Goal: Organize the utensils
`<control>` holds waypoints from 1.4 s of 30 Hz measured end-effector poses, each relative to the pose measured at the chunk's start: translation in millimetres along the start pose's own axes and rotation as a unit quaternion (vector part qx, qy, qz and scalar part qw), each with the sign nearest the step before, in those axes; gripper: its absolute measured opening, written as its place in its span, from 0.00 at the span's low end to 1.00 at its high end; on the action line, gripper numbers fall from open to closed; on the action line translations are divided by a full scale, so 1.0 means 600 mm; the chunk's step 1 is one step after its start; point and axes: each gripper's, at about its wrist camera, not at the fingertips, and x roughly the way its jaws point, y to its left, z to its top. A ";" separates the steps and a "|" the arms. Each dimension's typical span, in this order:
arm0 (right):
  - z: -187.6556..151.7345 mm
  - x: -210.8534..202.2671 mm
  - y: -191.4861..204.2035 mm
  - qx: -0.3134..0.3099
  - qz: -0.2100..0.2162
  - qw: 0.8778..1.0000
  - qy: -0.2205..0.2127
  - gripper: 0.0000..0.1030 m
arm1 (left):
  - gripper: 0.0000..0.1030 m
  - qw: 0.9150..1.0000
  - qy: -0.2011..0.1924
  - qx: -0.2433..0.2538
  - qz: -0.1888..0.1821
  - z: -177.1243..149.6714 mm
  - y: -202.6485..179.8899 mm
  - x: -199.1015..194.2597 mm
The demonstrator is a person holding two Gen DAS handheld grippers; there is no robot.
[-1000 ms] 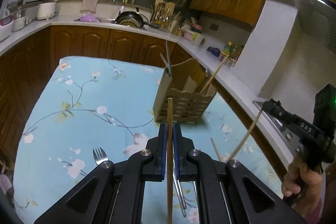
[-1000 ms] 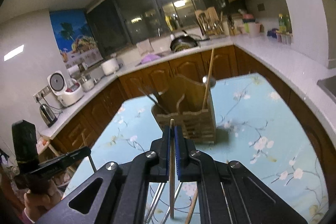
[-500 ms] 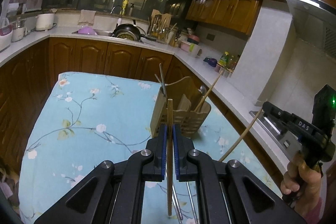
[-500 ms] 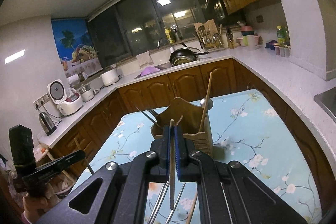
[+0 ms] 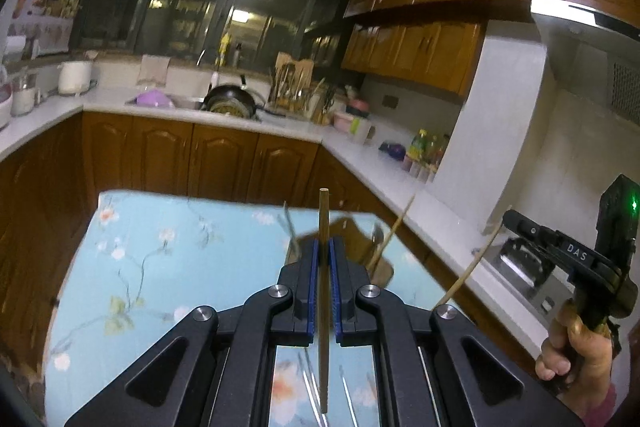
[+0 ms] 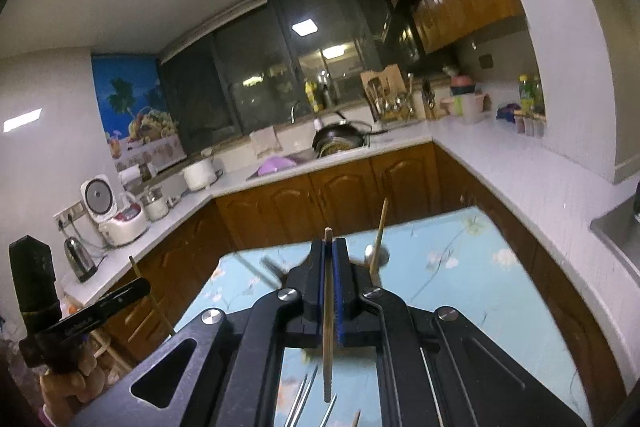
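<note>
My left gripper [image 5: 324, 243] is shut on a wooden chopstick [image 5: 323, 287] that stands upright between the blue pads. My right gripper [image 6: 329, 245] is shut on another wooden chopstick [image 6: 328, 315]. Both are raised above the table. The wooden utensil holder [image 5: 360, 239] is mostly hidden behind the left fingers; a chopstick [image 5: 394, 231] and a spoon stick out of it. In the right wrist view only that chopstick [image 6: 379, 239] and spoon show above the fingers. The right gripper [image 5: 516, 223] with its chopstick shows at the right of the left wrist view.
The table has a light blue floral cloth [image 5: 160, 267]. Metal utensils [image 6: 308, 399] lie on it under the grippers. Wooden cabinets and a white counter [image 5: 360, 147] run behind and to the right. The left gripper [image 6: 132, 293] shows at the left of the right wrist view.
Both grippers have risen and tilted upward with their chopsticks. The utensil holder has dropped behind the fingers and more of the ceiling and upper cabinets shows.
</note>
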 end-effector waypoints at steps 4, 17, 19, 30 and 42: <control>0.041 0.015 -0.013 0.007 -0.005 1.000 -0.021 0.03 | 0.04 1.000 -0.024 0.013 -0.001 0.032 -0.006 0.032; 0.107 0.103 -0.043 0.006 -0.033 0.998 -0.047 0.03 | 0.04 0.996 -0.085 0.028 0.027 0.056 -0.003 0.194; 0.098 0.120 -0.049 0.006 -0.037 0.998 -0.041 0.03 | 0.04 0.996 -0.086 0.020 0.030 0.044 0.000 0.217; 0.013 0.186 -0.070 0.012 -0.048 0.999 0.012 0.03 | 0.04 0.997 -0.053 0.012 0.052 -0.032 -0.011 0.306; -0.008 0.212 -0.078 0.014 -0.051 0.997 0.047 0.04 | 0.05 0.999 -0.005 0.011 0.052 -0.015 0.006 0.326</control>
